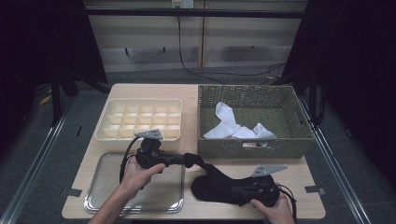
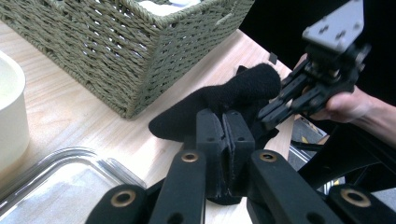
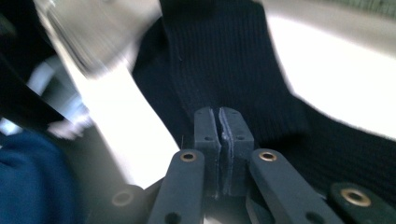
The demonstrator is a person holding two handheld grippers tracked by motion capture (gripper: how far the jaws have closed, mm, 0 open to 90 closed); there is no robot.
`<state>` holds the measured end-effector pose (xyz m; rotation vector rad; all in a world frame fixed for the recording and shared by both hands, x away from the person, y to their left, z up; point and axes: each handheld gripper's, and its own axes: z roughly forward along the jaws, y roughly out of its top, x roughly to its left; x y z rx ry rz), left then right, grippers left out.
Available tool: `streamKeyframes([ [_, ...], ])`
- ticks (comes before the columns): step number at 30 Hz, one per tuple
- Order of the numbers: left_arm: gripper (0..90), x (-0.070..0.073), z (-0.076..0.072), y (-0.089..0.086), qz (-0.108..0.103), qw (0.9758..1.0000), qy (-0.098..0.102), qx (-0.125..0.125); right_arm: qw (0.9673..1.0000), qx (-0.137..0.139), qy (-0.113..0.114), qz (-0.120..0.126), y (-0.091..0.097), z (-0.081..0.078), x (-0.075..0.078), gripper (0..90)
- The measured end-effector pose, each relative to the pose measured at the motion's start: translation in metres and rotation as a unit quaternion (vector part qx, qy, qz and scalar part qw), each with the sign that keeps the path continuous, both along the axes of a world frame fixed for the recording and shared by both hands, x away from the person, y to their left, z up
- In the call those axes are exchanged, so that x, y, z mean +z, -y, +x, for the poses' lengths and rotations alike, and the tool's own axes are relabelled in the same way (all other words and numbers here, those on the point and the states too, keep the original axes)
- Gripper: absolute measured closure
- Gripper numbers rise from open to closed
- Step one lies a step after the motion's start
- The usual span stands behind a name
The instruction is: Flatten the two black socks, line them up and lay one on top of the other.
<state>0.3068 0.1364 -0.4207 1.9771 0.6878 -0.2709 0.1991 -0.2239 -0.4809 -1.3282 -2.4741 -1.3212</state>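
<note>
Since folding needs it taut, my left gripper (image 2: pixel 225 140) and right gripper (image 3: pixel 223 135) both pinch the black knit sock (image 1: pixel 219 182), green wicker basket (image 1: pixel 252 144) at twelve o'clock.

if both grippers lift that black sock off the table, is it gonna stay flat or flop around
Probably flop. The black sock is soft knit and already sags between the left gripper and the right gripper, both clamped on it. It looks light for its size, so lifting should be easy. The ribbed fabric seems grippy rather than slippery, and it is unlikely to roll or tip.

The high view is dim with dark edges, while the right gripper view looks motion-blurred, perhaps overexposed on the table (image 3: pixel 355 84).
</note>
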Motion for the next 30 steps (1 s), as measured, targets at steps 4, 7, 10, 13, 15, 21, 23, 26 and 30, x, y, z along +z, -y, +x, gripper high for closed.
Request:
streamKeyframes([
  [4, 87.2, 0.001, -0.001, -0.001, -0.001, 1.0, 0.001, -0.001, 0.9993, -0.01, 0.008, 0.035, 0.01, 0.001, 0.015, 86.8],
  [7, 87.3, 0.004, -0.004, -0.002, -0.003, 1.0, -0.001, -0.004, 0.9974, -0.028, 0.021, 0.063, 0.022, 0.0, 0.029, 86.9],
  [10, 87.3, 0.007, -0.009, -0.001, -0.006, 0.9999, -0.001, -0.011, 0.9951, -0.051, 0.033, 0.077, 0.04, -0.005, 0.047, 86.9],
  [13, 87.3, 0.009, -0.017, 0.0, 0.0, 0.9997, 0.004, -0.022, 0.9944, -0.062, 0.038, 0.078, 0.052, -0.012, 0.057, 86.8],
  [15, 87.2, 0.01, -0.022, 0.001, -0.003, 0.9996, 0.0, -0.029, 0.9942, -0.063, 0.038, 0.079, 0.054, -0.014, 0.059, 86.9],
  [21, 87.3, 0.007, -0.043, 0.004, -0.007, 0.9982, -0.028, -0.053, 0.9938, -0.072, 0.027, 0.08, 0.067, -0.038, 0.067, 86.8],
  [23, 87.3, 0.006, -0.052, 0.006, -0.003, 0.9973, -0.033, -0.066, 0.9943, -0.07, 0.02, 0.078, 0.071, -0.05, 0.07, 86.7],
  [26, 87.2, 0.002, -0.064, 0.01, 0.003, 0.9959, -0.043, -0.079, 0.9945, -0.075, 0.007, 0.074, 0.077, -0.067, 0.076, 86.6],
  [30, 87.2, -0.008, -0.067, 0.022, 0.038, 0.9944, -0.06, -0.079, 0.9941, -0.087, -0.013, 0.064, 0.085, -0.076, 0.073, 86.5],
])
